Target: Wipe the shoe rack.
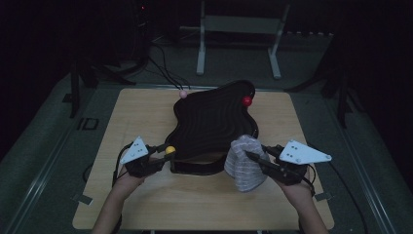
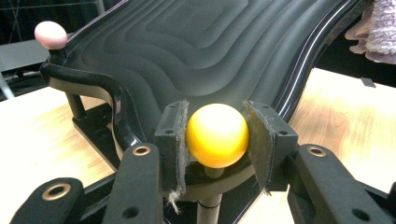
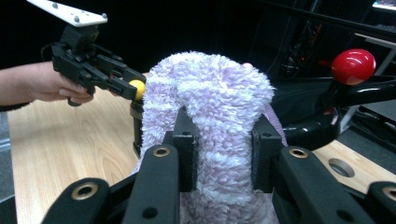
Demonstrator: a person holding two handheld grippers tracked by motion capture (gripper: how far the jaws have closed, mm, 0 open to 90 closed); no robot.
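Note:
A black ribbed board (image 1: pixel 214 122) with wavy edges stands on a stand in the middle of the table. It carries a pink knob (image 1: pixel 183 94) at its far left, a red knob (image 1: pixel 247 101) at its far right and a yellow ball knob (image 1: pixel 170 150) at its near left corner. My left gripper (image 2: pixel 217 142) is shut on the yellow knob (image 2: pixel 217 135), a pad on each side. My right gripper (image 3: pixel 222 149) is shut on a fluffy lilac cloth (image 3: pixel 210 93), held up against the board's near right corner (image 1: pixel 243 165).
The wooden table (image 1: pixel 146 204) has bare surface in front of the board and to both sides. Cables run off the far edge. A white frame (image 1: pixel 238 29) stands on the floor behind, and dark stand legs flank the table.

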